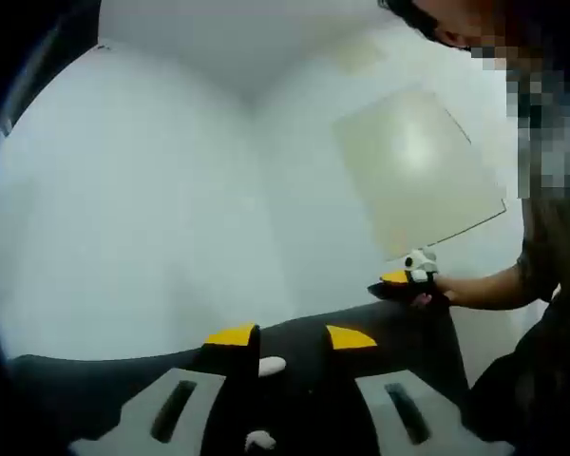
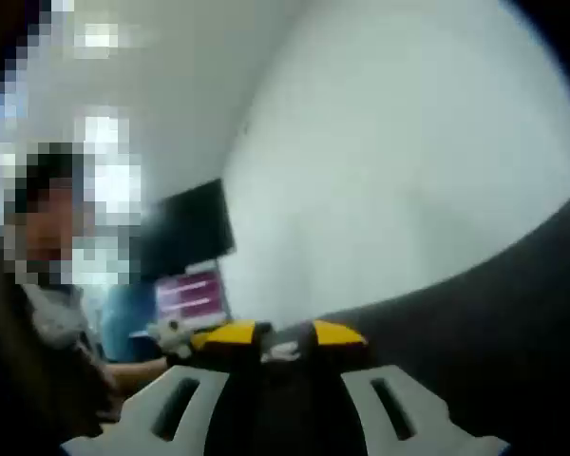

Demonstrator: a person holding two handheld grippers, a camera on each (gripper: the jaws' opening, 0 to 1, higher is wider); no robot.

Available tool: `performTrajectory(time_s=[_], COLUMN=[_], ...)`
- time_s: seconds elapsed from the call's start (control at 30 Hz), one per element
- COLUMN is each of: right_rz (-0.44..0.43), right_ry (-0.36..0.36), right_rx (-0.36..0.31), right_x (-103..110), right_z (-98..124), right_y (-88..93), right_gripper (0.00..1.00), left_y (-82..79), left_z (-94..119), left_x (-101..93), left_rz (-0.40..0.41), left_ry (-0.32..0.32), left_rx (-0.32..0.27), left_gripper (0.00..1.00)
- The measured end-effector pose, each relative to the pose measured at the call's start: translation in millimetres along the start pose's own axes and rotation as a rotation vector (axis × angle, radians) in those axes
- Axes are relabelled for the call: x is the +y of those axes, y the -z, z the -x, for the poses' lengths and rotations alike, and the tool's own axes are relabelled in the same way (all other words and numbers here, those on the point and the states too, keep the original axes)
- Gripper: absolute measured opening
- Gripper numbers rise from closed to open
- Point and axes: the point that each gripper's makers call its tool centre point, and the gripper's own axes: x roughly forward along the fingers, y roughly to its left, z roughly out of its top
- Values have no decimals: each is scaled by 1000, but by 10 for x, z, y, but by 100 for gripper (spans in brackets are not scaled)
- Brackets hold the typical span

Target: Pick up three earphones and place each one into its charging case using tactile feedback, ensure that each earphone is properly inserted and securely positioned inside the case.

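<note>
White walls (image 1: 142, 199) meet in a corner in the left gripper view, running up to a pale ceiling (image 1: 237, 38). A pale greenish-white panel (image 1: 418, 171) leans or hangs tilted against the right-hand wall, with a soft glare on its face. A dark worktop (image 1: 399, 332) stretches across the lower part of that view. In the right gripper view a broad white wall (image 2: 399, 161) curves over the same dark worktop (image 2: 513, 304). Farther back stands a dark monitor (image 2: 185, 228), and below it a smaller screen (image 2: 192, 296) glows pink and white. Bright ceiling lights (image 2: 100, 38) show as blurred patches at the upper left.
</note>
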Motion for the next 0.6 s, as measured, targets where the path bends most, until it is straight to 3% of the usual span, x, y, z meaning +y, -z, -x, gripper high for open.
performTrajectory(time_s=[0.17, 0.27, 0.33, 0.43, 0.47, 0.53, 0.6], right_rz=[1, -10, 41, 148, 177, 199, 185], right_ry=[24, 11, 23, 2, -7, -18, -20], right_rx=[52, 130, 170, 161, 155, 164, 196], right_x=[-43, -56, -55, 42, 79, 136, 109], right_z=[-13, -21, -45, -42, -41, -43, -59], right_y=[94, 224, 299, 282, 273, 305, 364], right_gripper=[22, 22, 22, 22, 23, 23, 23], left_y=[12, 42, 52, 89, 51, 3, -7], left_z=[0, -13, -44, -48, -34, 2, 12], left_x=[-16, -15, -16, -71, -64, 52, 66], left_rz=[-21, -2, 22, 52, 49, 10, 17], left_ry=[-4, 6, 17, 56, 48, -29, -31], left_rx=[7, 20, 32, 48, 27, 2, -6], left_gripper=[23, 21, 22, 25, 26, 25, 25])
